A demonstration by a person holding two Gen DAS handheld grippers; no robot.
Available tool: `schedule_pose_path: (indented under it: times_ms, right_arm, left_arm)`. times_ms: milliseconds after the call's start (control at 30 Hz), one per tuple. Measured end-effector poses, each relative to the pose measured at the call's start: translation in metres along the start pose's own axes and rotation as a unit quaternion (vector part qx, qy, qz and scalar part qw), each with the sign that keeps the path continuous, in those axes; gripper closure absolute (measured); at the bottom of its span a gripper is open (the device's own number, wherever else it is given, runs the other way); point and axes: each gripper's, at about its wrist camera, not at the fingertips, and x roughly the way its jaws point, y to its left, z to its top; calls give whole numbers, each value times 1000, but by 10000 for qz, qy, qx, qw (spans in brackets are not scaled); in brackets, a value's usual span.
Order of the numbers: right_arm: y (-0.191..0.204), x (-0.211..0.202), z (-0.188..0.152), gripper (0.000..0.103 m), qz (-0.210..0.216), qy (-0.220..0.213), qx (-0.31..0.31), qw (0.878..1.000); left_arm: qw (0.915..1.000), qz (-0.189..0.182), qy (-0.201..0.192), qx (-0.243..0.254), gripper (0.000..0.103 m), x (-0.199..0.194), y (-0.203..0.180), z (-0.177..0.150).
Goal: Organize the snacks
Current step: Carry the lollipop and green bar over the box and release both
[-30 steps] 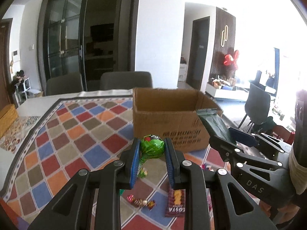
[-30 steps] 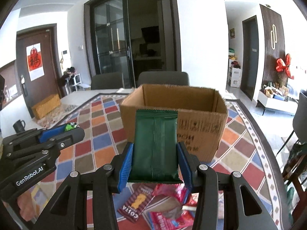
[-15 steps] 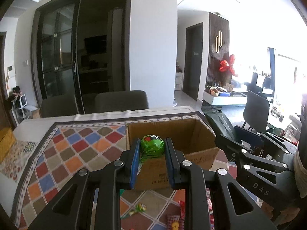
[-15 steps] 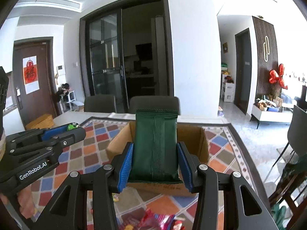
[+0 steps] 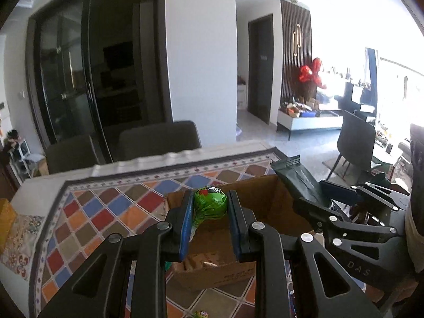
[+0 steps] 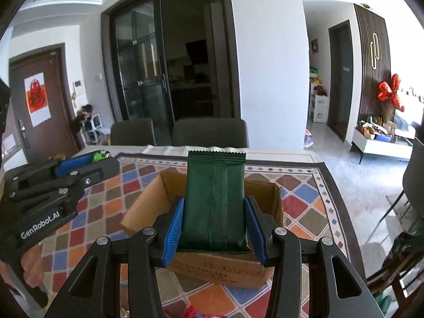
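Note:
My left gripper (image 5: pixel 209 206) is shut on a green wrapped candy (image 5: pixel 210 204) and holds it above the near part of an open cardboard box (image 5: pixel 267 198). My right gripper (image 6: pixel 215 220) is shut on a dark green snack packet (image 6: pixel 215 198), held upright above the same box (image 6: pixel 148 206). In the left wrist view the right gripper (image 5: pixel 315 193) and its packet (image 5: pixel 296 177) hang over the box's right side. In the right wrist view the left gripper (image 6: pixel 87 163) shows at the left with the candy (image 6: pixel 100 155).
The box stands on a table with a colourful diamond-pattern cloth (image 5: pixel 92 217). Loose snack wrappers lie at the near edge (image 6: pixel 193 311). Two grey chairs (image 6: pixel 209 132) stand behind the table, another chair (image 5: pixel 357 143) at the right.
Both grippers have risen and moved forward with their snacks, from in front of the box to above its opening. The snacks on the cloth have dropped almost out of view.

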Motion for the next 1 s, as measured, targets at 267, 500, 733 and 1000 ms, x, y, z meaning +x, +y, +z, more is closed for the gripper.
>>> schedule_pose_path:
  times_ms: [267,500,733,1000]
  right_arm:
    - [-11,33,4,56,-91,408,-72,9991]
    - [-22,59,2,56,-111,721,-15,9973]
    - [-20,68,-4,43,-167,930,-93,9955]
    - [-15,35,-11,39,-150,586,-57,9981]
  left_arm:
    - [9968,-193,717,-307,77,56,7,-2]
    - [9921,-306,1165,-340,77,86,8,-12]
    - [9935,-46,1075,-357,54,77,10,-14]
    - [9975,271,621,-188,50,22,4,-27]
